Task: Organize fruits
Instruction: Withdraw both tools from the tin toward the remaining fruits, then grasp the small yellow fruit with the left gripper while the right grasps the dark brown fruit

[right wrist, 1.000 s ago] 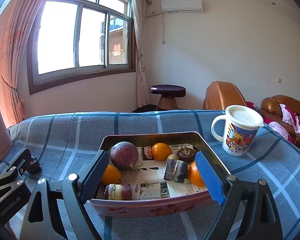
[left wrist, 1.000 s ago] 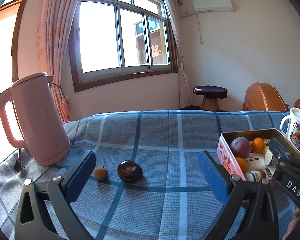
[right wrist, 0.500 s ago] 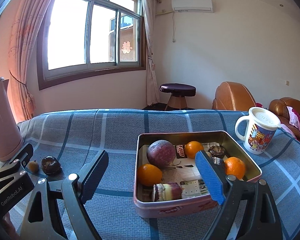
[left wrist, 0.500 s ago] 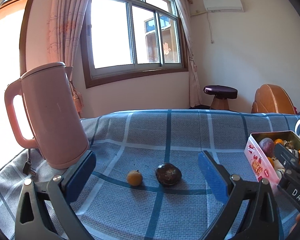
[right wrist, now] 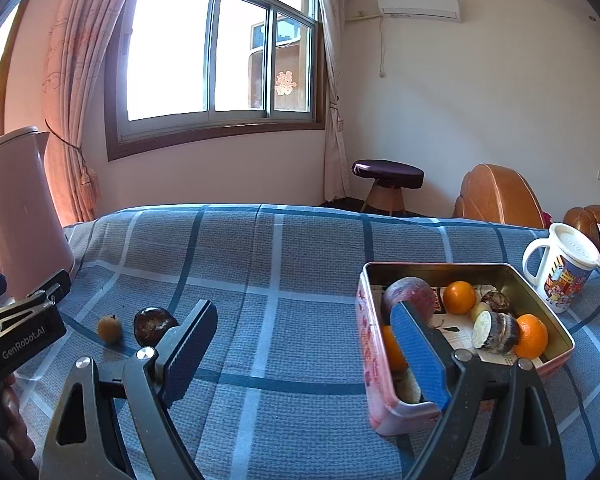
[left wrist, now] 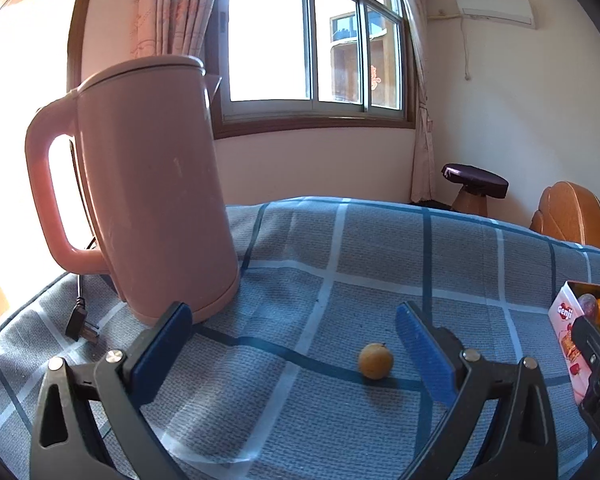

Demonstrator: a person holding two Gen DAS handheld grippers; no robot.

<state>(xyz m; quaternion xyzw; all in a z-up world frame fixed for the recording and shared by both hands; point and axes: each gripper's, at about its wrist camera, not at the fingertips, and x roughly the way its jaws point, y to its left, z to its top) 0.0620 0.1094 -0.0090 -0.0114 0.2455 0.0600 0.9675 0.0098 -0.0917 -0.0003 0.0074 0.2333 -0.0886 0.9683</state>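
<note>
A small orange fruit [left wrist: 375,361] lies on the blue checked cloth between the fingers of my left gripper [left wrist: 294,350], close to the right pad; the jaws stand open and touch nothing. In the right wrist view the same small fruit [right wrist: 109,329] sits beside a dark wrinkled fruit [right wrist: 153,322], which the left wrist view hides behind a finger. My right gripper [right wrist: 304,350] is open and holds nothing. Its right finger overlaps the near left corner of a pink tin [right wrist: 370,344] that holds a purple fruit [right wrist: 408,292], oranges [right wrist: 459,297] and cut pieces.
A tall pink kettle [left wrist: 152,200] stands close to the left finger, its plug and cord [left wrist: 80,320] on the cloth. A lidded white mug [right wrist: 564,268] stands right of the tin. The tin's end [left wrist: 566,328] shows at the right edge. Chairs and a stool stand beyond the table.
Both grippers have moved left along the table. The kettle now looms at the left gripper, the small fruit lies between its fingers, and the tin has slid right in both views.
</note>
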